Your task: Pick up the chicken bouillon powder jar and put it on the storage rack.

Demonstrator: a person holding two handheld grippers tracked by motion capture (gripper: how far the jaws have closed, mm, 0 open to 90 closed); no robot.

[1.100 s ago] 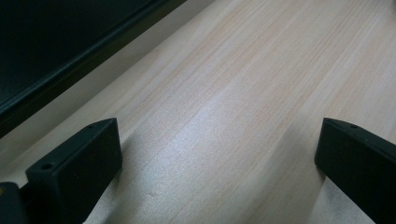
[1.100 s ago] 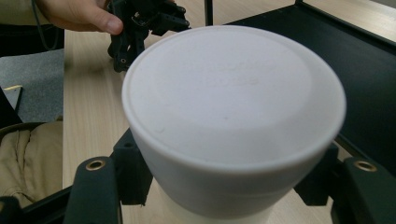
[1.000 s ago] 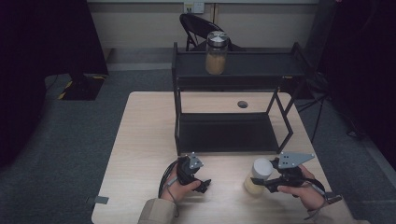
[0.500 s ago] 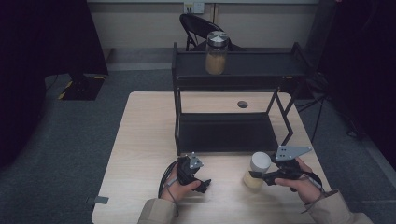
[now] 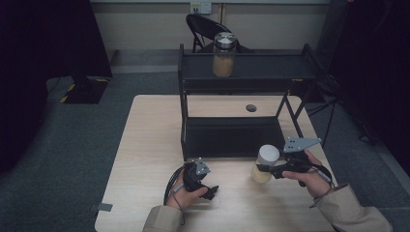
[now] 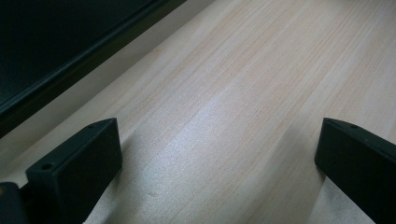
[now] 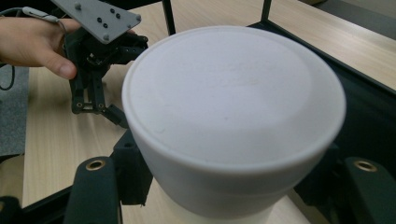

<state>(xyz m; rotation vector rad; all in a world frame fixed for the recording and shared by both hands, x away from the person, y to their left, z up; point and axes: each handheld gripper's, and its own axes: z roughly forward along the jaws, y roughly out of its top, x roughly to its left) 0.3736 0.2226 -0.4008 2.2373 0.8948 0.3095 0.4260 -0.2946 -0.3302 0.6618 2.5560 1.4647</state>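
White-lidded jar point(image 5: 263, 164), pale yellowish contents in lower body, tilted, clamped at the neck between the jaws of the right gripper point(image 5: 261, 168); lower right of centre in the high view, over the worktop point(image 5: 150, 145), just in front of the black shelf rack point(image 5: 232, 135). Broad, smooth, matte lid point(image 7: 233, 93) in right gripper view.

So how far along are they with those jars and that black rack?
One jar with a metal lid already stands on the rack's top shelf. A second, white-lidded jar is clamped in the right gripper near the table's front edge. The left gripper is open and empty. Presumably that jar goes on the rack next.
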